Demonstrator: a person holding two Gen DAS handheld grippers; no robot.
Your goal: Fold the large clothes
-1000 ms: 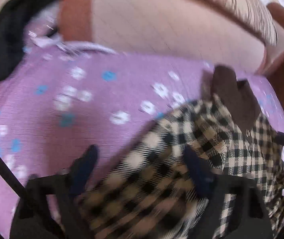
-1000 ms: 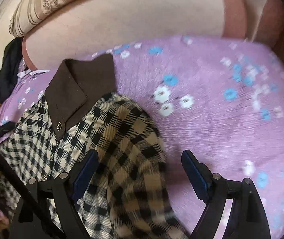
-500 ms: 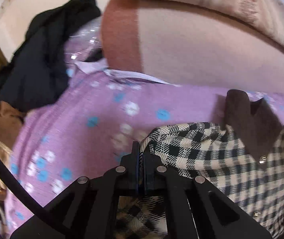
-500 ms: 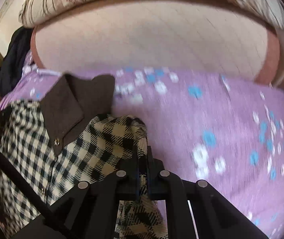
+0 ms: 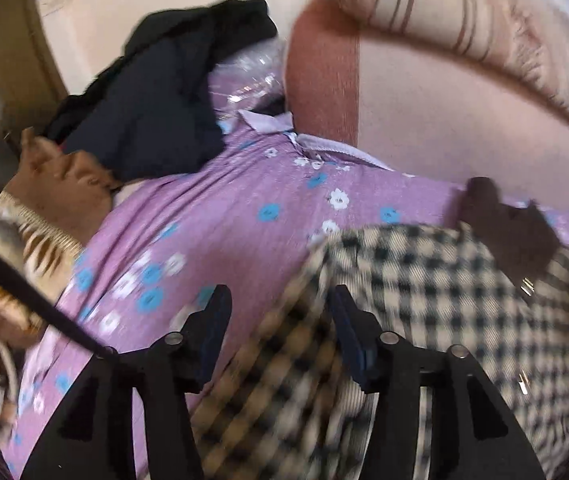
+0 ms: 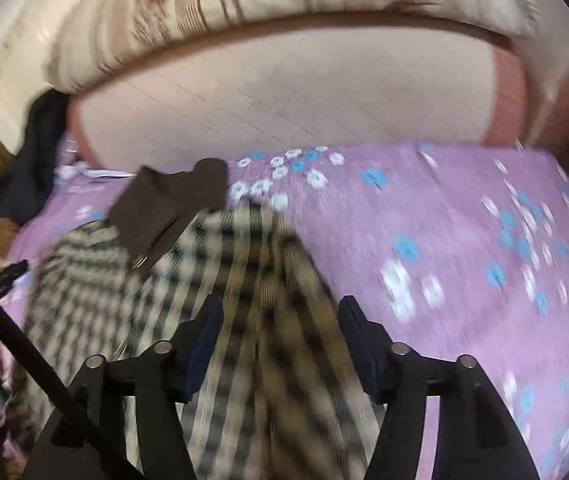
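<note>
A black-and-cream checked shirt with a brown collar lies on the purple flowered bedsheet. My left gripper is open over the shirt's left edge, with checked cloth lying loose between and below the jaws. The shirt also shows in the right wrist view, collar at the far end. My right gripper is open above the shirt's right side, cloth under it. Both views are motion-blurred.
A large pink bolster with a brown band and a striped pillow line the bed's far side. A dark garment and brown and striped cloths are piled at the left. The purple sheet extends right of the shirt.
Both grippers were shut on the shirt's edges half a second ago; both are now open and the cloth has dropped onto the bed.
</note>
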